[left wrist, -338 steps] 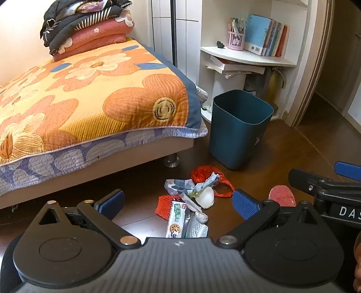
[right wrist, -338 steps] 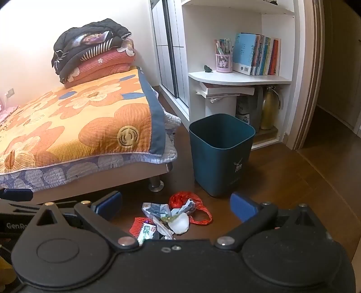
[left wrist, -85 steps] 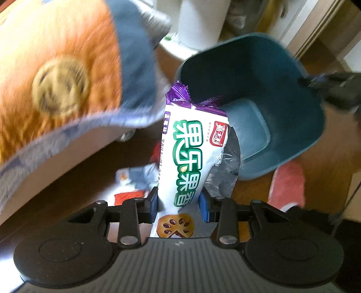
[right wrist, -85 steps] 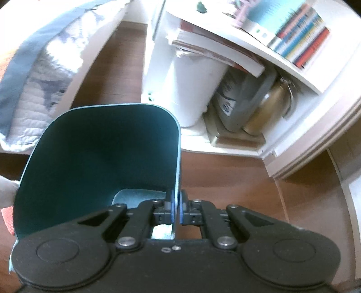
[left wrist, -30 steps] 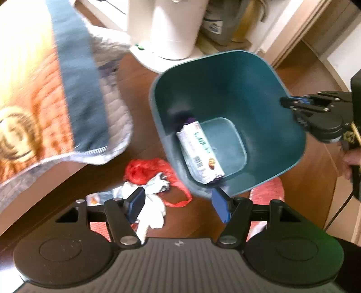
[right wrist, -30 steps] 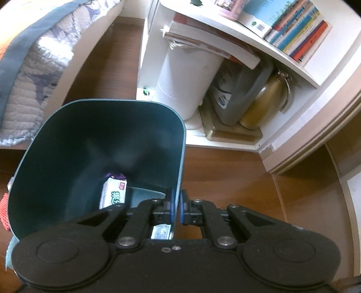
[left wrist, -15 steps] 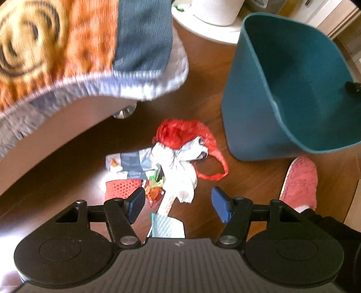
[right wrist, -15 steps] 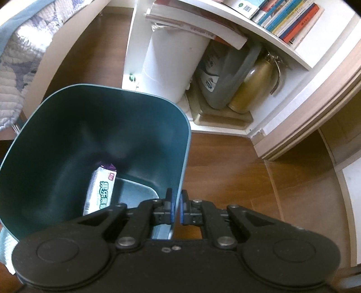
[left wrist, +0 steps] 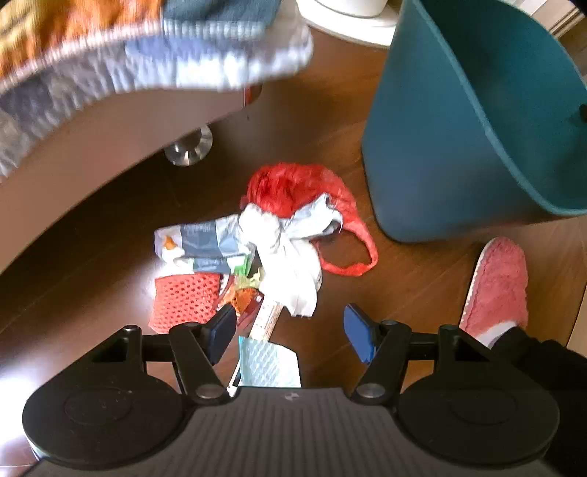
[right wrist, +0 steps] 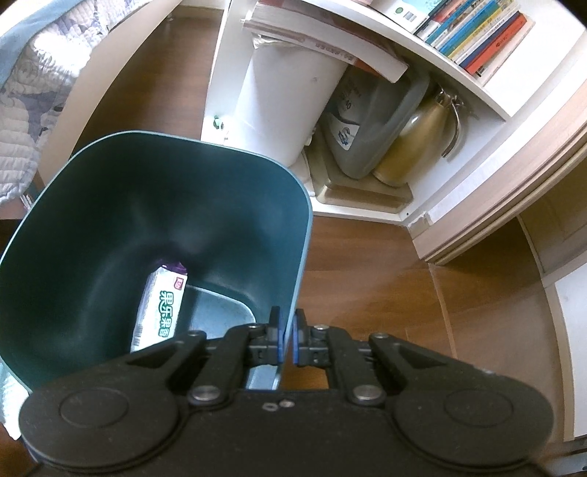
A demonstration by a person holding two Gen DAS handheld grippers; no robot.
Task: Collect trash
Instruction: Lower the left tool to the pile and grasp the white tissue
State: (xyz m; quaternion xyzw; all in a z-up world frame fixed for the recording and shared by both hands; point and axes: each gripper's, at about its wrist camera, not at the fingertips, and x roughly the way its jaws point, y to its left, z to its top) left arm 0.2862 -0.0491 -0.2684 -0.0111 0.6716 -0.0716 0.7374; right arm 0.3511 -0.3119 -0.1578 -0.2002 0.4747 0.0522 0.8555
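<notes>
A pile of trash lies on the brown floor in the left wrist view: a red plastic bag [left wrist: 293, 187], a crumpled white tissue [left wrist: 290, 257], an orange net [left wrist: 183, 301], a grey-blue wrapper [left wrist: 198, 242] and a pale blue packet [left wrist: 268, 363]. My left gripper [left wrist: 290, 330] is open and empty just above the pile's near end. My right gripper [right wrist: 288, 339] is shut on the rim of the teal trash bin [right wrist: 154, 205], which is tilted. A white and green snack wrapper [right wrist: 161, 308] lies inside the bin. The bin's outer wall also shows in the left wrist view [left wrist: 422, 154].
The bed [left wrist: 110, 55] with its quilt overhangs the floor at the upper left, with a metal bed leg [left wrist: 189, 145]. A pink slipper [left wrist: 499, 286] on a foot is at the right. A white bucket [right wrist: 290, 95], a gold kettle [right wrist: 414, 150] and books [right wrist: 473, 33] fill the shelf behind the bin.
My left gripper has let go of the snack wrapper into the bin, swung away from the bin and come down low over the trash pile. My right gripper keeps hold of the bin rim.
</notes>
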